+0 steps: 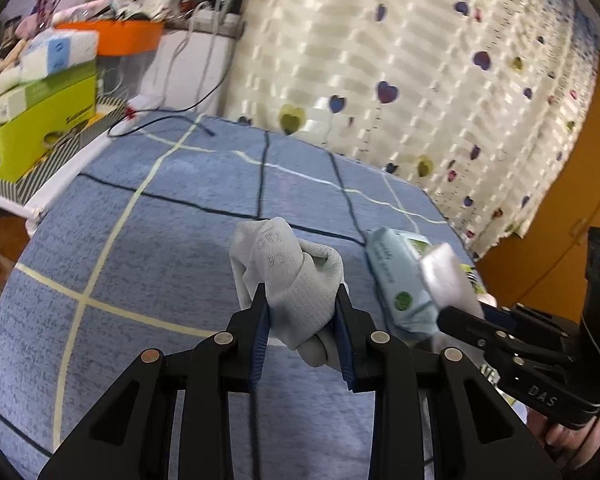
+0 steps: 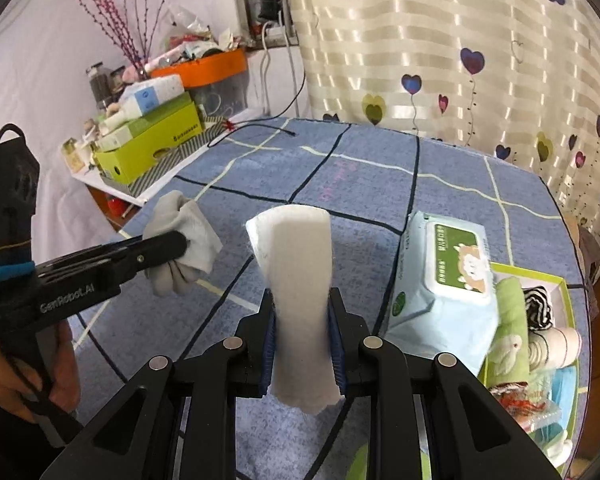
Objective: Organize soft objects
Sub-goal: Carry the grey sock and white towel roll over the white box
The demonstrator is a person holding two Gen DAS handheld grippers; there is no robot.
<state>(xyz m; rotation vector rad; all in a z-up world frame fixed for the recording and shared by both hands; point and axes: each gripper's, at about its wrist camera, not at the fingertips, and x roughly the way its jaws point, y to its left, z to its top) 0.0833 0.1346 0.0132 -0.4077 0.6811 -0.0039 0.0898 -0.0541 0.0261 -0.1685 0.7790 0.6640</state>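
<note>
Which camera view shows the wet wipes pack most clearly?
The right wrist view: the wet wipes pack shows its green lid and whole front there. In the left wrist view the white pad in the right gripper partly hides it, and it is blurred.

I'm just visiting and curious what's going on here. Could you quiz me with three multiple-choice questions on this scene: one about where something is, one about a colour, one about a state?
1. Where is the wet-wipes pack?
A. leaning on the green-rimmed box
B. on the shelf
C. in the left tool

2. What colour is the bedspread?
A. red
B. blue
C. black

3. What is the right tool doing?
A. hanging open
B. lying flat
C. gripping a white pad

Answers: 1 A, its lower end rests over the box's edge. 2 B, blue with pale and dark lines. 3 C, both fingers press the pad's sides.
</note>
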